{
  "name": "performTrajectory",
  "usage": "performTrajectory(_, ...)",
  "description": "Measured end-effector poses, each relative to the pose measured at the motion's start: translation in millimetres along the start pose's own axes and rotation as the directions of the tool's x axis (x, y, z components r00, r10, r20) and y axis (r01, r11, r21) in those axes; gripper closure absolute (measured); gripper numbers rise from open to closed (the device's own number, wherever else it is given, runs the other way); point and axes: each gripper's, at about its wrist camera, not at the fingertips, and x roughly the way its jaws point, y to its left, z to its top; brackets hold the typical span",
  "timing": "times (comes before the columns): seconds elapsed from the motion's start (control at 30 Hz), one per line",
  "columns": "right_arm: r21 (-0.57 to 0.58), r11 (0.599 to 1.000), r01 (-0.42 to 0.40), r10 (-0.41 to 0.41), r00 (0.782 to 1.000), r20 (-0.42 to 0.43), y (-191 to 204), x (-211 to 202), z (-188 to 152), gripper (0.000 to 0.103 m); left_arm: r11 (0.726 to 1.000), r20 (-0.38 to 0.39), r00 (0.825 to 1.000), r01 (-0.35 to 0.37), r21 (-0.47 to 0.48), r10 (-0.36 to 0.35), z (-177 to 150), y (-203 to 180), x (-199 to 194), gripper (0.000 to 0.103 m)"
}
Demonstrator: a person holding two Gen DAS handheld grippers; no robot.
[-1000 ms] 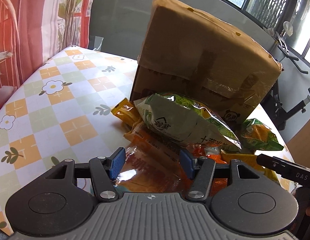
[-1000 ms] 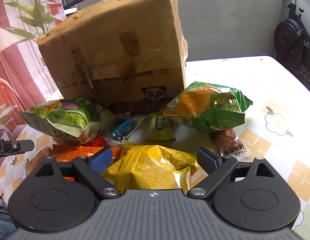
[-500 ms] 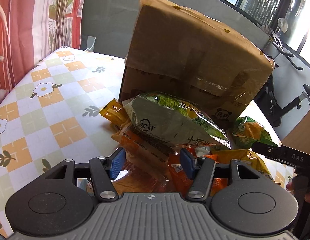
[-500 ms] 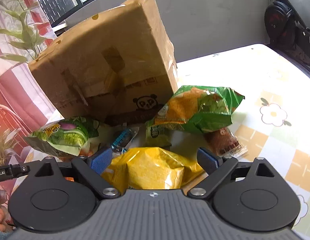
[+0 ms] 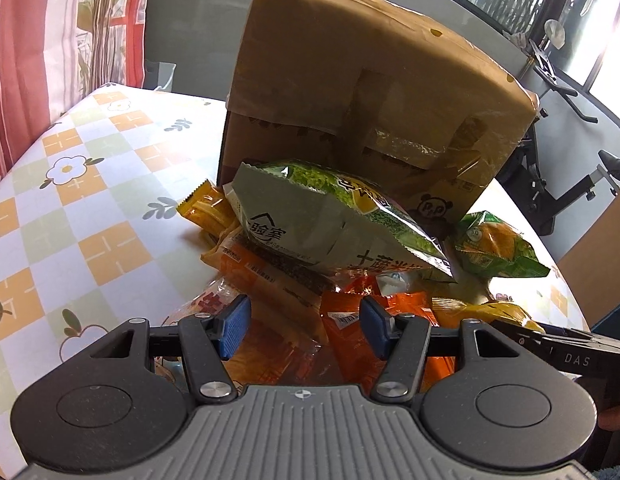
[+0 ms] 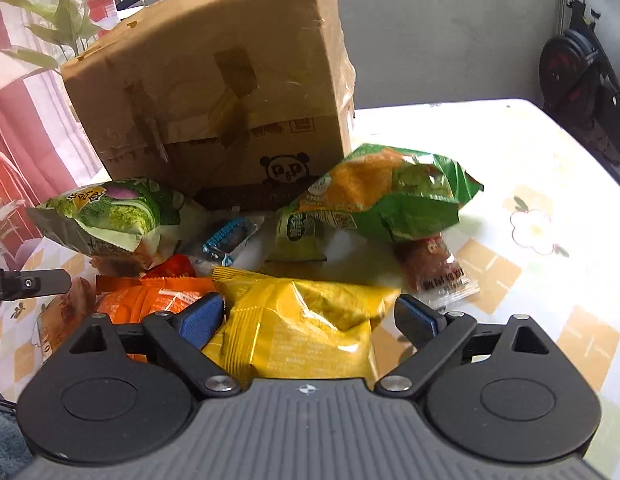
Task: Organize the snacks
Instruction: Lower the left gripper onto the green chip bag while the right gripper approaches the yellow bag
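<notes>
A heap of snack packets lies on the table in front of a cardboard box [image 5: 374,92], which also shows in the right wrist view [image 6: 213,92]. My left gripper [image 5: 301,326] is open over orange packets [image 5: 350,336], with a grey-green chips bag [image 5: 330,224] just beyond. My right gripper [image 6: 305,316] is open with a yellow packet [image 6: 305,320] between its fingers, not clamped. Beyond it lie a green-orange bag [image 6: 386,196], a small brown packet [image 6: 434,268], a blue-wrapped sweet [image 6: 225,236] and the green chips bag [image 6: 105,216].
The table has a checked flower-print cloth [image 5: 69,200], [image 6: 550,184]. A red curtain [image 5: 25,40] hangs at the left. An exercise bike [image 6: 582,76] stands past the table's far right. The other gripper's tip [image 5: 566,354] shows at the right of the left wrist view.
Both grippers have drifted a little over the heap, the left one rightward onto the orange packets. The yellow packet stays between my right fingers. Both jaws stay open.
</notes>
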Motion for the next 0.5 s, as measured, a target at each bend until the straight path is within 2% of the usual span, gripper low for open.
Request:
performTrajectory(0.13,0.042,0.998,-0.049,0.051,0.998,-0.042,-6.6,4.0,-7.7,0.011,1.0,-0.013,1.0,0.004,-0.003,-0.004,-2.9,-2.3,3.6,0.041)
performTrajectory(0.3,0.021,0.997,-0.068,0.069,0.997,-0.03,-1.6,2.6,-10.0,0.025,1.0,-0.021,1.0,-0.006,-0.028,0.005,-5.3,2.5,3.7,0.041)
performTrajectory(0.4,0.019,0.996,-0.088,0.088,0.996,-0.018,-2.3,4.2,-8.5,0.027,0.998,0.003,0.999,0.049,-0.049,-0.049,-2.6,4.1,-1.0,0.041)
performTrajectory(0.5,0.011,0.996,-0.091,0.091,0.996,-0.005,-0.1,4.3,-7.1,0.028,0.998,0.035,0.998,0.06,-0.035,-0.059,3.0,0.1,-6.2,0.04)
